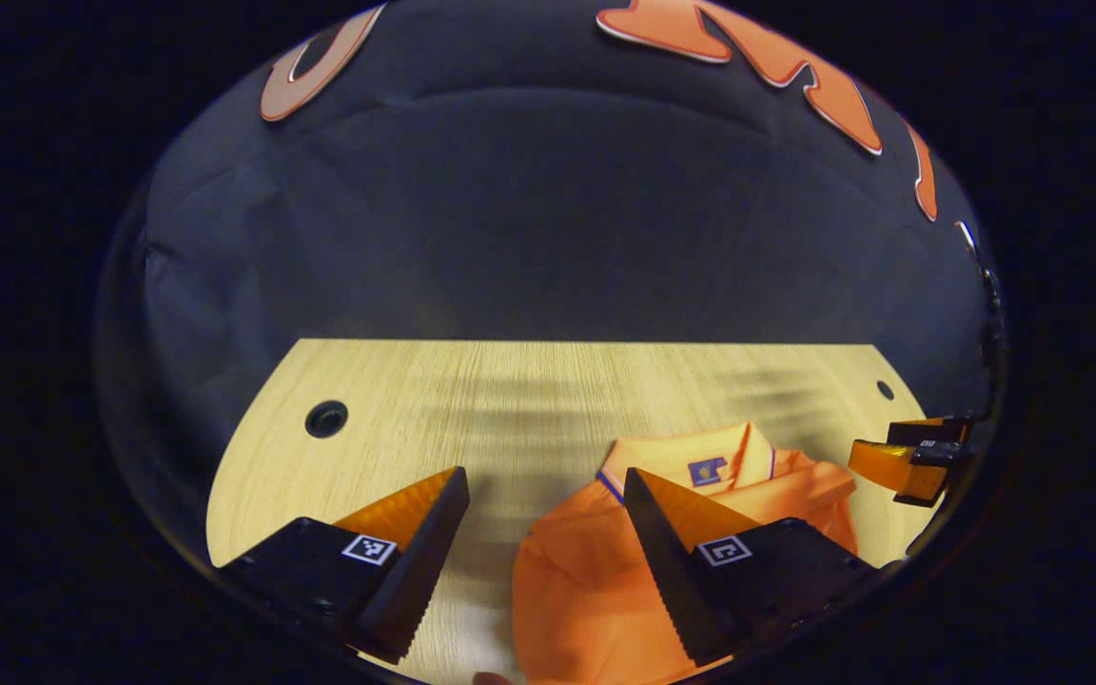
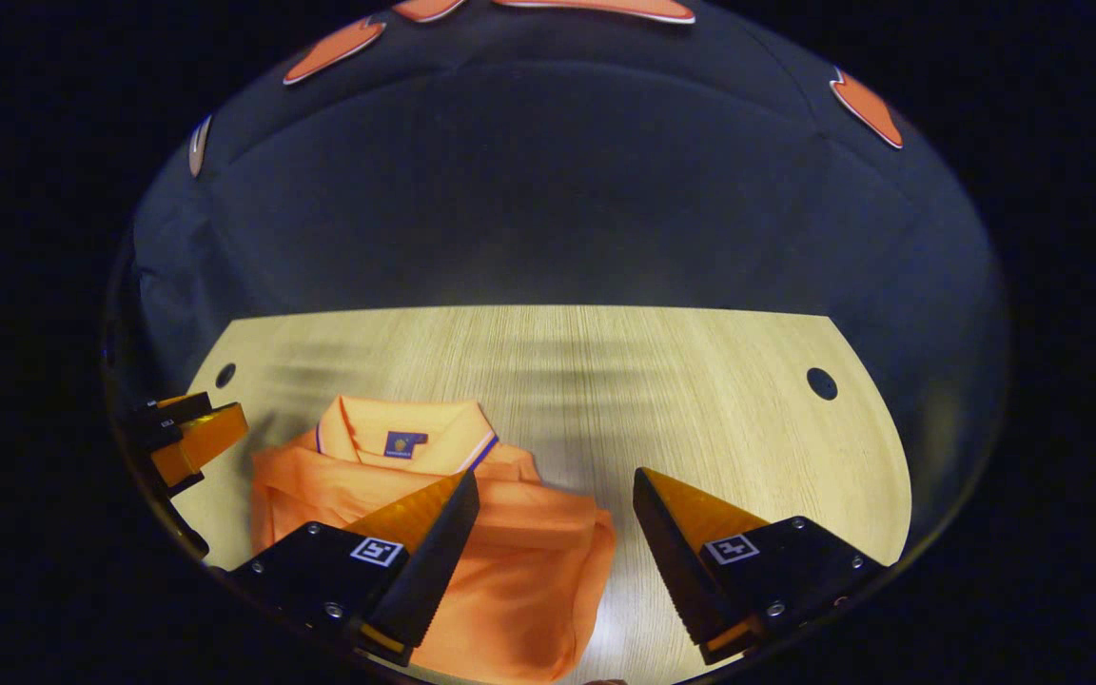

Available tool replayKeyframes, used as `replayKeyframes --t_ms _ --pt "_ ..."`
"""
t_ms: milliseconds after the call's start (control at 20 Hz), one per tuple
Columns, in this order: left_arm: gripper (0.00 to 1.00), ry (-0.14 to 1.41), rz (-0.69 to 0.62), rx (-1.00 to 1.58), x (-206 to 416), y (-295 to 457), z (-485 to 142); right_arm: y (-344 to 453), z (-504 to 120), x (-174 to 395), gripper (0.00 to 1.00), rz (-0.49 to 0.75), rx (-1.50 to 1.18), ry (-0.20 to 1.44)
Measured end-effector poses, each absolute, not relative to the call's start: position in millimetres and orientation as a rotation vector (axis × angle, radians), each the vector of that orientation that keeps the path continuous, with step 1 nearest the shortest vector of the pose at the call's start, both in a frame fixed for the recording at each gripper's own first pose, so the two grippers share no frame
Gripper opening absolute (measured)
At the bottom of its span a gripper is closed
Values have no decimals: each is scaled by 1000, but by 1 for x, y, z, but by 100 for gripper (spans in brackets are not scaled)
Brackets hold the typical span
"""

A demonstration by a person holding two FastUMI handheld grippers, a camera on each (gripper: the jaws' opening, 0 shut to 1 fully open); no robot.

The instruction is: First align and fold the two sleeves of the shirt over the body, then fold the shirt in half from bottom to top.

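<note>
In the left gripper view, the left gripper [image 1: 548, 533] has its fingers spread wide with nothing between them; bare table shows in the gap, and its right finger [image 1: 667, 561] lies in front of the shirt [image 1: 586, 580], though whether it touches the cloth cannot be told. In the right gripper view, the right gripper [image 2: 557, 538] is likewise wide open and holds nothing, its left finger [image 2: 434, 552] overlapping the shirt's right side while its right finger [image 2: 681, 557] is over bare wood. The orange shirt [image 2: 510, 561] lies on the near part of the wooden table [image 2: 605, 381], between the two grippers, collar [image 2: 405, 433] toward the far side, with cloth folded over its body in a bunched layer. In the left gripper view the right gripper [image 1: 910, 457] appears at the far right edge, just beside the shirt; in the right gripper view the left gripper [image 2: 186, 433] appears at the far left edge, near the shirt's shoulder. A dark round hole [image 1: 326, 419] sits in the table toward each far corner.
</note>
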State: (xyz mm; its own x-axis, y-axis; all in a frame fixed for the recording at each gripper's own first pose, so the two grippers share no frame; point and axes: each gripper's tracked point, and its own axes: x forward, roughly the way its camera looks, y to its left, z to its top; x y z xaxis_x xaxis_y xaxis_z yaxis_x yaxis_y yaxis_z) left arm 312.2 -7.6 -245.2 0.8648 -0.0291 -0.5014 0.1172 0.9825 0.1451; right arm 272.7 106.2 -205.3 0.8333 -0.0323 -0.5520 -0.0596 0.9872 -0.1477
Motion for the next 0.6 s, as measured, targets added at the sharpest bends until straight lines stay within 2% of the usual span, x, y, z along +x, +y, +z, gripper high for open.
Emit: replayKeyframes --t_ms 300,600 --pt "98 287 -101 235 270 -33 -128 106 -110 232 99 20 -116 401" --pt "98 113 -148 143 178 -64 -39 105 -39 151 99 72 -185 242"
